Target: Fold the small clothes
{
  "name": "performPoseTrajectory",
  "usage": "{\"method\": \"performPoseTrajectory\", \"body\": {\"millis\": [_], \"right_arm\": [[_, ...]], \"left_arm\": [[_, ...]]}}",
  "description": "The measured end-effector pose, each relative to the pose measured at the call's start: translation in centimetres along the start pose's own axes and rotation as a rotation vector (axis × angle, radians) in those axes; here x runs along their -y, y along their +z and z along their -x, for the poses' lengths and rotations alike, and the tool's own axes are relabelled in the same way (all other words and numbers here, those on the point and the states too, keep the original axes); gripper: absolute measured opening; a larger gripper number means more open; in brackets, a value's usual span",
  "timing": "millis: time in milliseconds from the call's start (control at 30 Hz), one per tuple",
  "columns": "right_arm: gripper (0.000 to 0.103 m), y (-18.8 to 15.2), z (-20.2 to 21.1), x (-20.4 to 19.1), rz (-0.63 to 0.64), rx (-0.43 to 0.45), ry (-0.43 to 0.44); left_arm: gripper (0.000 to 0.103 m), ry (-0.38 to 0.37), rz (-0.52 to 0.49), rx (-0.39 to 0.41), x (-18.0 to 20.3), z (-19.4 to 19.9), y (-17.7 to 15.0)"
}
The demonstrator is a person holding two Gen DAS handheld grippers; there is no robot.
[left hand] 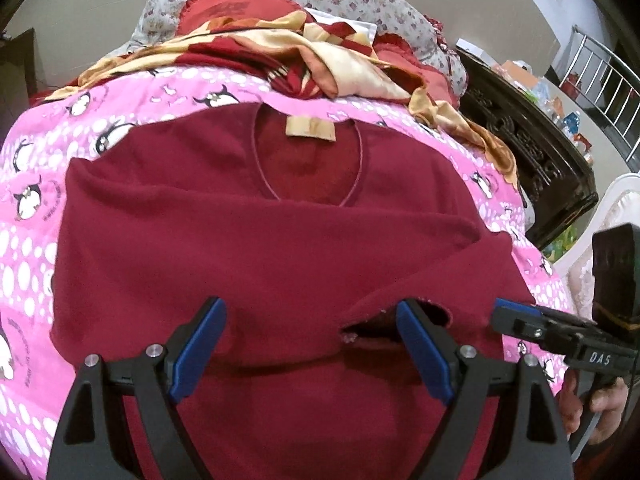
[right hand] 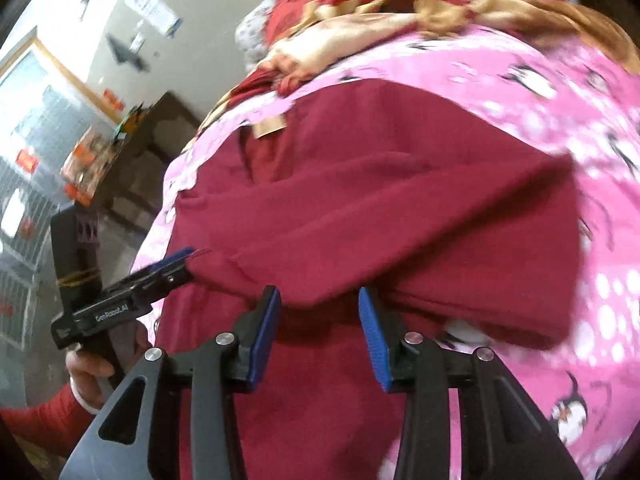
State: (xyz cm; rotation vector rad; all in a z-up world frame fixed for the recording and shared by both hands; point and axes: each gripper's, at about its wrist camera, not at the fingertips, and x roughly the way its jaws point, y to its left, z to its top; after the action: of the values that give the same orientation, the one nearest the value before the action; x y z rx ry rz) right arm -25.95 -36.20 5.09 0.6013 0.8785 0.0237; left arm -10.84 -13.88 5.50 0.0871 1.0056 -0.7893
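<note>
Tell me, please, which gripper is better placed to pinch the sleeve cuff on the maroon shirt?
Probably left: the left gripper is open with the sleeve cuff lying between its fingers, while the right gripper sits at the maroon shirt's side edge.

"DAS" on the right gripper; apparently "GenRobot.AI" on the left gripper.

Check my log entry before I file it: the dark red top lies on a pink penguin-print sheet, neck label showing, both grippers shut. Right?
Not quite: both grippers are open. Each wrist view shows the left gripper and right gripper with fingers spread over the dark red top. The pink penguin-print sheet and neck label are correct.
</note>
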Motion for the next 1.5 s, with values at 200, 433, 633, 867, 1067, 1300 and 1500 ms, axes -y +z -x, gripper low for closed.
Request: {"method": "performPoseTrajectory", "body": {"millis": [200, 433, 633, 867, 1067, 1300, 1500], "right_arm": [[0.047, 4.2, -2.3, -1.7, 0.022, 0.063, -0.007], [0.047, 7.2, -6.4, -0.4, -0.050, 0.044, -0.066], [0.047, 7.5, -6.1, 0.6, -0.097, 0.078, -0.034], [0.047, 8.1, -5.6, 0.7, -0.130, 0.080, -0.002], [0.048, 4.6, 1.5, 2.2, -0.127, 0.191, -0.020], [0.048, 0.4, 7.1, 7.1, -0.247, 0.261, -0.094], [0.048, -1.1, 8.2, 9.7, -0.342, 0.268, -0.124]], "left_arm": [[0.090, 0.000, 0.055, 0.032, -1.7, 0.9, 0.4], [0.090, 0.007, 0.010, 0.024, -2.0, 0.8, 0.5], [0.090, -0.026, -0.010, 0.021, -0.7, -0.9, 1.5], [0.090, -0.003, -0.043, -0.002, 0.5, -3.9, 3.2], [0.086, 0.004, -0.063, -0.039, 1.4, -6.3, 3.9], [0.006, -0.008, -0.054, -0.035, 2.4, -5.4, 4.7], [0.006, -0.065, -0.052, 0.058, 2.9, 0.7, 7.3]]}}
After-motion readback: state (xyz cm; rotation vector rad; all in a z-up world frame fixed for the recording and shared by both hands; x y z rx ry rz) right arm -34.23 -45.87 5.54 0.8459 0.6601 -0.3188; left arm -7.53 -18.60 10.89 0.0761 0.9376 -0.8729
